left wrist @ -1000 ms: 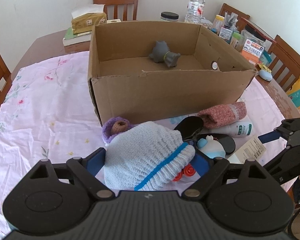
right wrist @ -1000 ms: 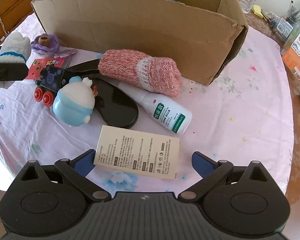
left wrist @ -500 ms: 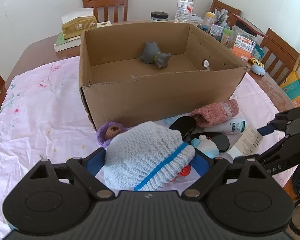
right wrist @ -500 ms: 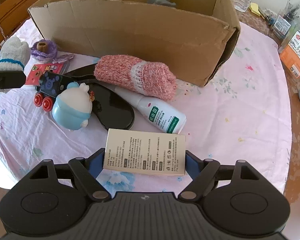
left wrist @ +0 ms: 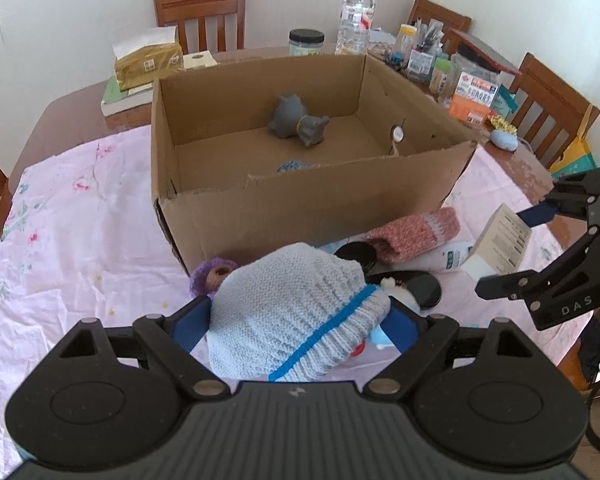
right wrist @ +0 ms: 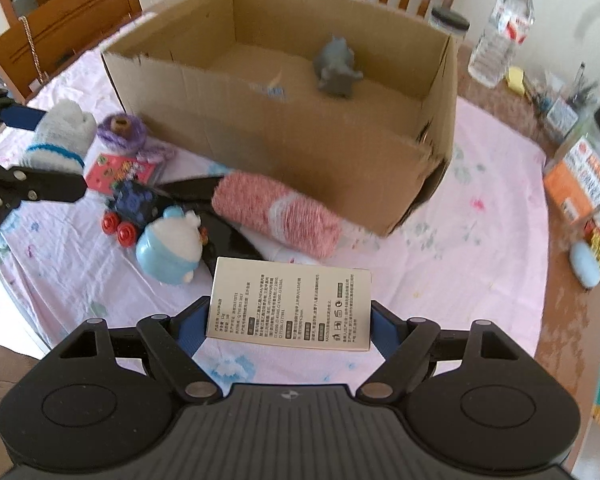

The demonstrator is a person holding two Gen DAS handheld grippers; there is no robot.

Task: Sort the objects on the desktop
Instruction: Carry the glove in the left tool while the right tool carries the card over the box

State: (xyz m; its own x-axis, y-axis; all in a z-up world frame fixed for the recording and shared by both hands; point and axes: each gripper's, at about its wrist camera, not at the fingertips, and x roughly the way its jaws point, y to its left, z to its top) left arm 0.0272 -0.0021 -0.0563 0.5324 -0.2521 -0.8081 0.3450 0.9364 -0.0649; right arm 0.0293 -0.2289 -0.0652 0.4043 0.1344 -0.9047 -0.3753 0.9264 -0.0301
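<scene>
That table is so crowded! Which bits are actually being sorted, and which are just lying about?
Being sorted:
cardboard box
grey toy already inside
white knit glove, in the left tool
printed carton, in the right tool
pink knit roll
blue figurine

Lying about:
water bottle
tissue pack
black-lidded jar

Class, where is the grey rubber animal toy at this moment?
The grey rubber animal toy lies on the floor of the open cardboard box, toward its far wall; in the right wrist view it shows right of centre in the box.
</scene>
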